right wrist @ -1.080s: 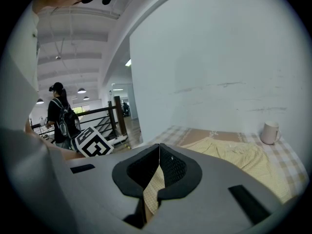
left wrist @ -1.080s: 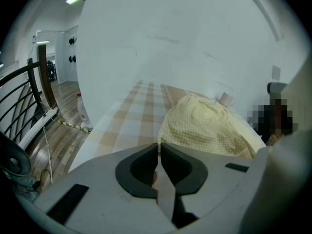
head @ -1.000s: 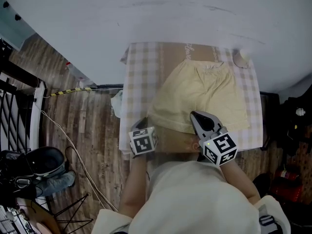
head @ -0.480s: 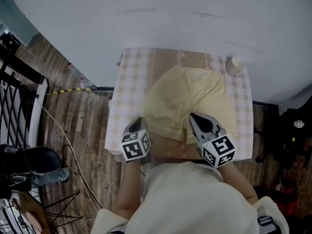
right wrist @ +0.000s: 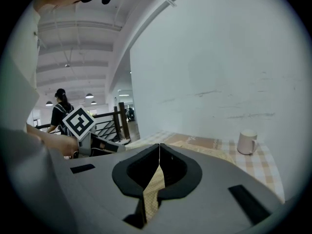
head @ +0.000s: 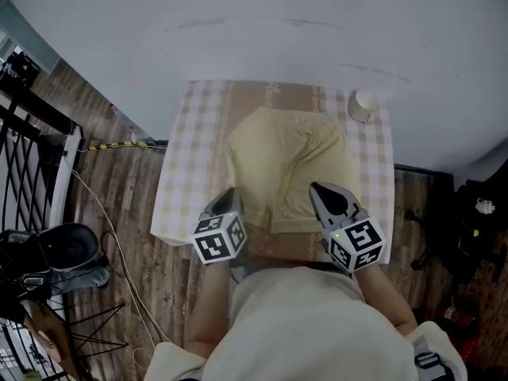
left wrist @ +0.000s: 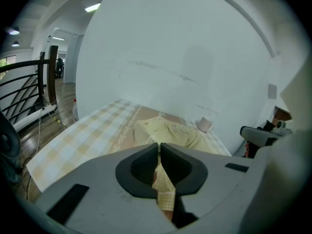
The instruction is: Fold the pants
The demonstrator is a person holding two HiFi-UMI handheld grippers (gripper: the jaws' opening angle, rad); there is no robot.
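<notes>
The pants (head: 290,161) lay flat on the checked surface (head: 181,182), pale yellow, with the waist end toward the white wall (head: 262,22). The surface's far edge ran along that wall, so there was no room beyond it. To the left of the pants a broad strip of the surface lay bare out to its edge. To the right the bare strip was narrower. At the near edge the person holding the tools stood close against it.

The left tongs (head: 229,196) were at the near left corner of the pants and the right tongs (head: 316,187) at the near right part. Both were pressed together. In each gripper view a strip of pale, finely checked fabric, the pants it seemed, was caught between them and trailed back toward the camera.

A white mug (head: 363,105) stood at the far right corner of the surface, near the waist but apart from it. It was the only other thing on top.

Off the left edge lay a wooden floor (head: 119,189) with a thin cable (head: 107,225) trailing across it. A black railing (head: 36,121) stood farther left. In the right gripper view a person (right wrist: 61,112) stood far off near that railing.
</notes>
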